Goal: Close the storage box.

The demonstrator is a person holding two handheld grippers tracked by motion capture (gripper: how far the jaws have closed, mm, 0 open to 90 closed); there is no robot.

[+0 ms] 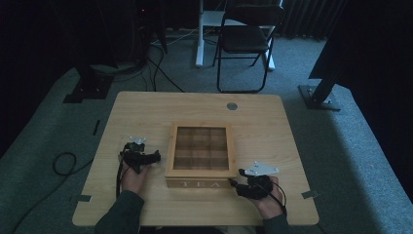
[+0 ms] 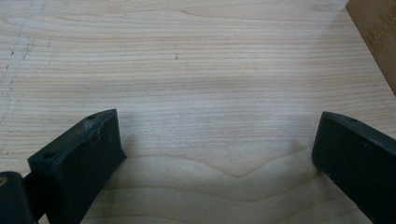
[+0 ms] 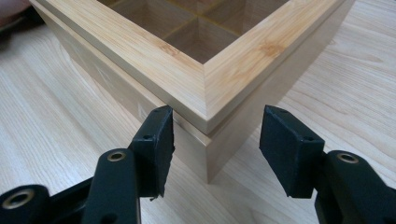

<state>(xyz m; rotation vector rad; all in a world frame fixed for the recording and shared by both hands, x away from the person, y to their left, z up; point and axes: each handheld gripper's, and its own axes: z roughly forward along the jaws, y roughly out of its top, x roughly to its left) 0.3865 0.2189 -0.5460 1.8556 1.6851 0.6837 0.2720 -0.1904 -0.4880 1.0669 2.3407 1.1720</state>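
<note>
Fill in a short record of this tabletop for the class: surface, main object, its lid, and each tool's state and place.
surface: wooden table
main object: wooden tea box, marked TEA on its front
lid: shut, windowed, dividers visible through it
left tool: open, over bare table left of the box
right tool: open, jaws either side of the box's near corner
beyond the table: folding chair

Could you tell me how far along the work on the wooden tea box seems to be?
Nothing looks done yet: the square bamboo tea box with a window lid sits closed on the pale wooden table. In hand: the open right claw straddles its near corner. The open left claw waits beside it. Any gripping or opening remains.
</note>
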